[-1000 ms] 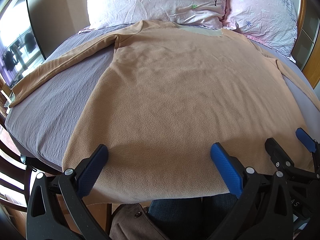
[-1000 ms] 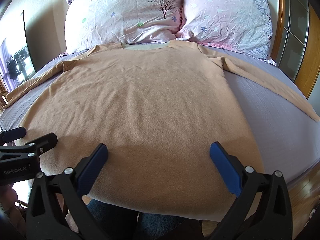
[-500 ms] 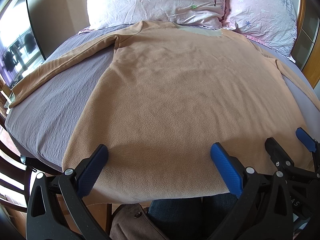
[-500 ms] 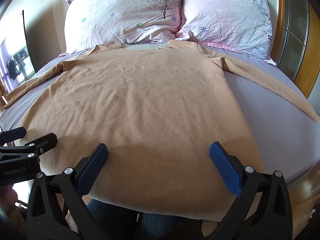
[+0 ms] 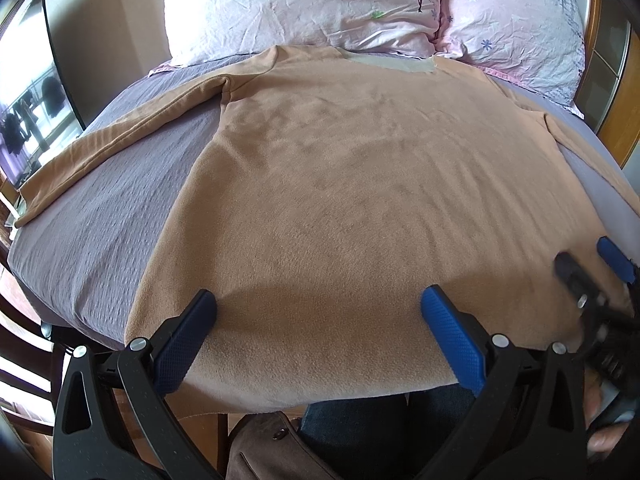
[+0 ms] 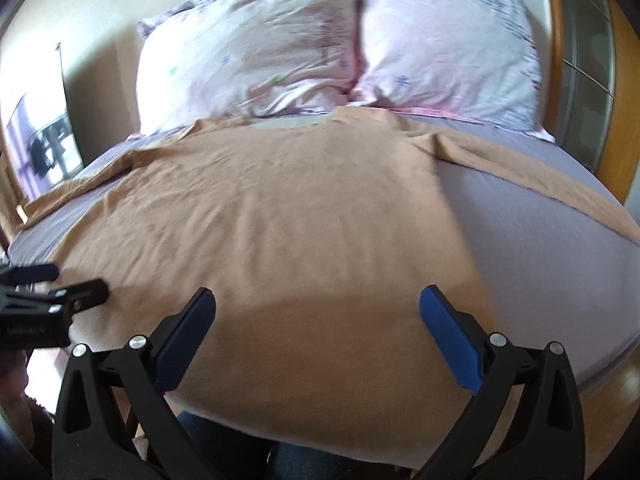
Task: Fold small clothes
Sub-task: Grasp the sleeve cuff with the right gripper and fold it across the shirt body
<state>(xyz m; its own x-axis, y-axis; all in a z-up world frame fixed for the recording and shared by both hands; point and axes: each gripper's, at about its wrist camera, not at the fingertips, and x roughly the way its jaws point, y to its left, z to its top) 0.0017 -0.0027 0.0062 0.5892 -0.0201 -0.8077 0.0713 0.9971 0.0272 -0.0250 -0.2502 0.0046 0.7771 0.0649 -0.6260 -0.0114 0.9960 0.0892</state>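
Both grippers — left gripper (image 5: 318,308), right gripper (image 6: 317,306) — gape above tan sweater (image 5: 360,184).

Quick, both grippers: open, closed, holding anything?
Left gripper: open, holding nothing, over the shirt hem.
Right gripper: open, holding nothing, over the same hem.

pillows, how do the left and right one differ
The left pillow looks whiter, the right pillow pinker. In the left wrist view, the left pillow shows a dark tree print at its corner; none shows on the right pillow there. The shirt collar lies by the left pillow, not the right. Both are crinkled, flower-printed, and propped at the head of the bed.
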